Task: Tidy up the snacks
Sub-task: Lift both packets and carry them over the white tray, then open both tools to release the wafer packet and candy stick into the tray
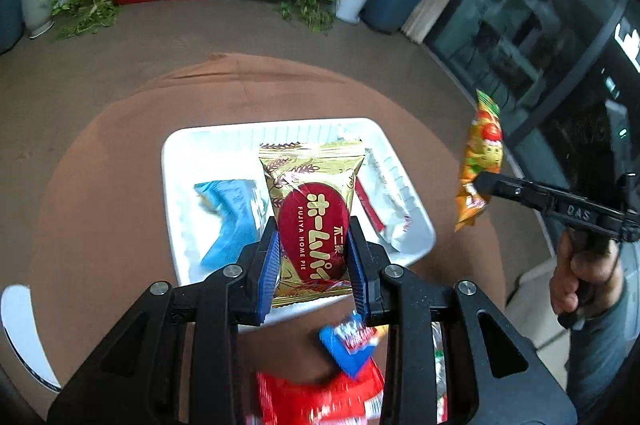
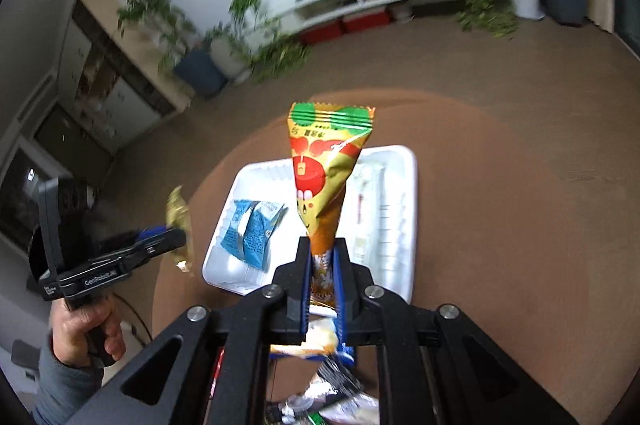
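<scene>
Gold pie packet (image 1: pixel 310 221) sits pinched in the left gripper (image 1: pixel 314 253) above the white tray (image 1: pixel 176 161); right gripper (image 2: pixel 322 273) clamps an orange packet (image 2: pixel 326 177), apparently also over it.

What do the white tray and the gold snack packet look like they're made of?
White tray: probably thin moulded plastic, going by its ribbed walls and rounded corners. Gold snack packet: looks like glossy foil-style film, with shiny creases and crimped, serrated end seals.
</scene>
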Demonstrator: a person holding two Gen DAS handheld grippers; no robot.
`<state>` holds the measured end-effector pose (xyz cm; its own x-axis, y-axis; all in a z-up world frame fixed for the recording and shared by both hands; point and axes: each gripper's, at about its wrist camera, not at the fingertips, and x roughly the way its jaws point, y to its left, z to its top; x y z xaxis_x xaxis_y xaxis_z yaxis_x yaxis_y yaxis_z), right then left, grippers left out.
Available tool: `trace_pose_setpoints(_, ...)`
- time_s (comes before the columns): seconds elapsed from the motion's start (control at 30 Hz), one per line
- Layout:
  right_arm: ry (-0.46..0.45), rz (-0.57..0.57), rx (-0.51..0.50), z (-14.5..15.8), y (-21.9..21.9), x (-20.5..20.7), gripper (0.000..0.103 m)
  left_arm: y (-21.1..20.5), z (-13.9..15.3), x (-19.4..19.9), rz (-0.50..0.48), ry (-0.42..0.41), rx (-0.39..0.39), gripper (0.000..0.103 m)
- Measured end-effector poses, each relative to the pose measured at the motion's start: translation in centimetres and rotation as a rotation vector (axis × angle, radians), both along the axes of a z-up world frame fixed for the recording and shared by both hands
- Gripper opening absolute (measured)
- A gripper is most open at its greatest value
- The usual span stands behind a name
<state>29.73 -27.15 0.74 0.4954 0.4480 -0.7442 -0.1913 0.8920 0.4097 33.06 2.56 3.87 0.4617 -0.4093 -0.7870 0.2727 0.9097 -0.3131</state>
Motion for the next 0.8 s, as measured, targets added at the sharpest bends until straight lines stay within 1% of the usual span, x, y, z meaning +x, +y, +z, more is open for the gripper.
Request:
trace_pose_setpoints(0.1, 0.046, 0.034, -0.032, -2.0, 1.8, 1.6, 0.011, -2.4, -1.8, 2.6, -0.005, 0.037, 0.041, 0.029)
trace_pose_setpoints(0.2, 0.086, 0.065, -0.058, -4.0, 3.2, 2.8, 0.011, -3.6, -3.7, 3.9, 0.003, 0.071, 0.078, 0.029)
trace_pose_setpoints(0.33, 0.125, 0.072, -0.08, -5.8, 3.7, 4.0, 0.011, -4.8, -6.4, 5.1, 0.013, 0.106, 0.123, 0.029)
trace_pose_setpoints(0.5, 0.167, 0.078, -0.104, -7.3, 4.2, 5.2, 0.011, -5.7, -7.7, 5.8, 0.023, 0.117, 0.144, 0.029)
trace_pose_setpoints(0.53, 0.174, 0.082, -0.115, -7.7, 4.3, 5.4, 0.011, -5.1, -7.8, 5.5, 0.021, 0.116, 0.151, 0.029)
trace_pose_setpoints(0.63, 0.19, 0.084, -0.143, -8.4, 5.1, 5.7, 0.011, -5.7, -8.3, 5.5, 0.015, 0.122, 0.16, 0.029)
trace_pose_setpoints(0.8, 0.205, 0.074, -0.157, -9.7, 5.0, 6.0, 0.011, -5.8, -9.5, 5.9, 0.002, 0.134, 0.182, 0.029)
